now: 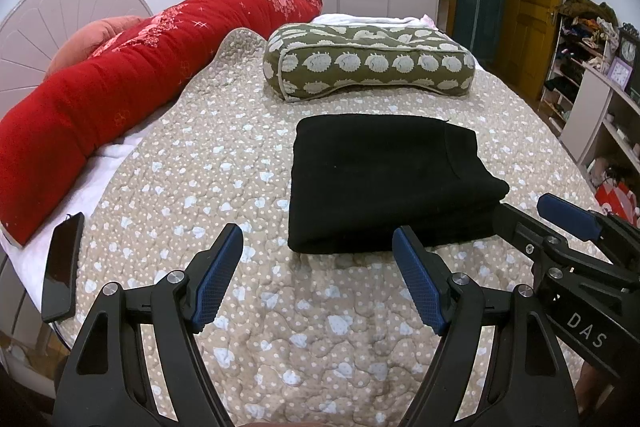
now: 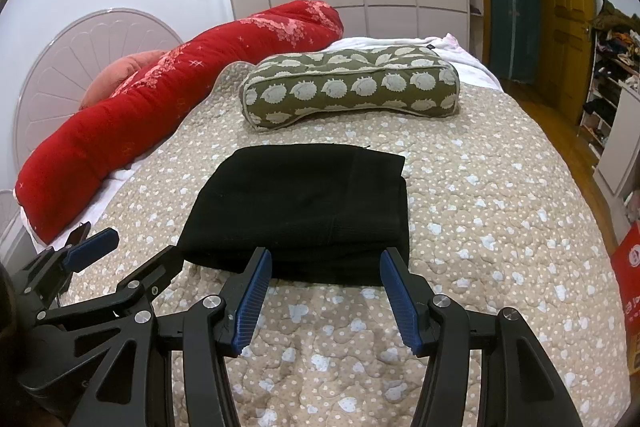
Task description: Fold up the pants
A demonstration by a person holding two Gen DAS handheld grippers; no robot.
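- Black pants (image 2: 304, 211) — lying as a compact, several-layer rectangle on the quilted bedspread (image 2: 480, 227), roughly mid-bed, with the stacked fold edge facing the grippers; the longer side appears to run left to right across both views. By the look of the stack, the folding is at or near its end.
- Right gripper (image 2: 324, 291) — jaws spread wide and holding nothing; the pants lie straight ahead, the near edge just beyond the fingertips and spanning the gap between them. This is the nearer gripper.
- Left gripper (image 1: 318, 275) — also wide and empty; the pants lie ahead and to its right, the near-left corner close to its right-hand finger.
- Hedgehog-print cushion (image 2: 352, 83) — beyond the pants, apart from them; a red bolster (image 2: 160, 99) runs along the bed's left side.
- Black phone (image 1: 64, 263) — at the bed's left edge, well apart from the pants.
- Hard to make out — the dark fabric swallows seams and layer count; waistband and leg ends cannot be told apart, nor whether either gripper touches the cloth.
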